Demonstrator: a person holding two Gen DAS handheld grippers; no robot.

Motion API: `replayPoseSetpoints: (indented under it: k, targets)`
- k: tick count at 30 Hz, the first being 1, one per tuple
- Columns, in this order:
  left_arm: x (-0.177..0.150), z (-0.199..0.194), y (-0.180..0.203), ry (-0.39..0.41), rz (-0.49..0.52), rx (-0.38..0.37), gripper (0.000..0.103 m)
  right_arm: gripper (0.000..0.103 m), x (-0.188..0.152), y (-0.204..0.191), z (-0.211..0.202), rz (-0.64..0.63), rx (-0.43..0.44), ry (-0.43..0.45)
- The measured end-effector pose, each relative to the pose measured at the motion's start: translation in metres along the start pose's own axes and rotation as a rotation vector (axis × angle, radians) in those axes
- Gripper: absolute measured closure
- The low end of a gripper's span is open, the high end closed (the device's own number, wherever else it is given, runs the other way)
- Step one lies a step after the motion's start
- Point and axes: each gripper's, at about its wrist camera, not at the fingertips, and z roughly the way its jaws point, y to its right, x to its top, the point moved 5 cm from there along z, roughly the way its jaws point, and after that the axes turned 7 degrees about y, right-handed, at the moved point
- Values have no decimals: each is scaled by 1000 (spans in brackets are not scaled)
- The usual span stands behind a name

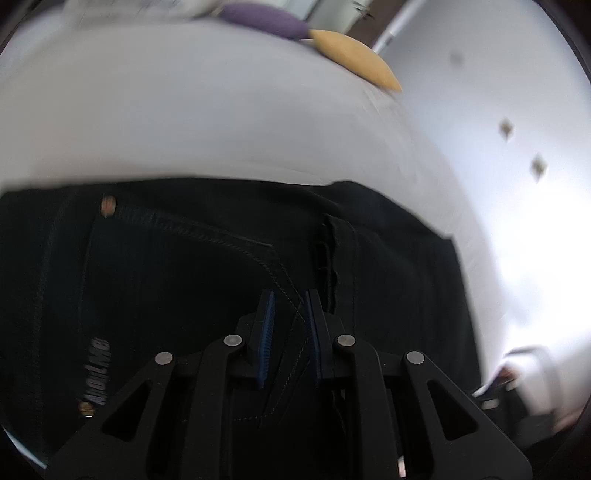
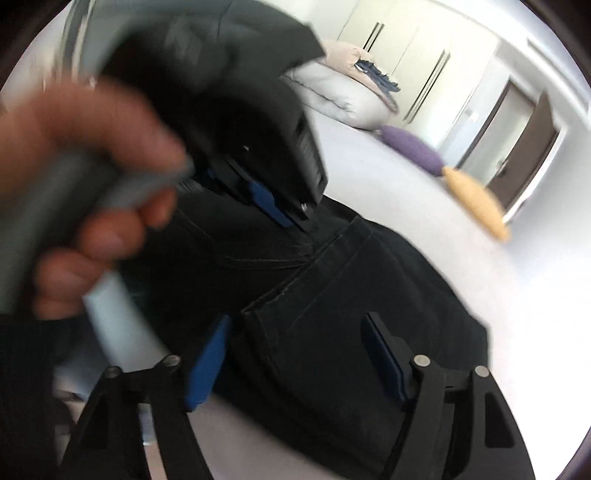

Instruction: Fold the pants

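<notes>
I have the pants [image 1: 207,280] lying flat on the white bed [image 1: 207,122], and the relation my next move turns on is this: the cloth sits straight ahead of and under the left gripper [image 1: 290,321], already caught, while it only lies beneath the right gripper [image 2: 295,354], which grips nothing.

In the left wrist view the blue pads [image 1: 266,332] stand close together with a stitched seam running up between them; I read that as a pinch on the cloth near a pocket edge, though the blur keeps me from being sure how firmly; the dark fabric spreads from there toward 9 o'clock and 12 o'clock, ending at a straight edge against the bed; a purple cushion [image 1: 262,18] and a yellow cushion [image 1: 354,59] lie well apart at 1 o'clock.

In the right wrist view the fingers [image 2: 384,358] are spread wide, the pants filling the gap below them but not pressed by either pad; the garment's long axis seems to run from 7 o'clock toward 2 o'clock; at 10 o'clock I see the hand [image 2: 92,177] on the left gripper's handle, its tip down on the cloth.

So the left is the nearer arm, already engaged; I judge the right must descend and close on the fabric at 6 o'clock before any fold can be carried over.
</notes>
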Motion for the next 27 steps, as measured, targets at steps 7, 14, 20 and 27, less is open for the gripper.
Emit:
replayPoseSetpoints:
  k: [7,14,20,27]
  targets:
    - [-24,9,32,-38,225,122,87,67,-41,123,-57,495,188,-3]
    - [-30,6,25,-52,255,163,87,70,-64,235,-29,850,352,9]
    - [-20,31,43,-54,265,187,87,70,-65,270,33,968,459,-43]
    - [-23,36,61,-52,266,191,87,84,-94,253,68,1106,491,-112]
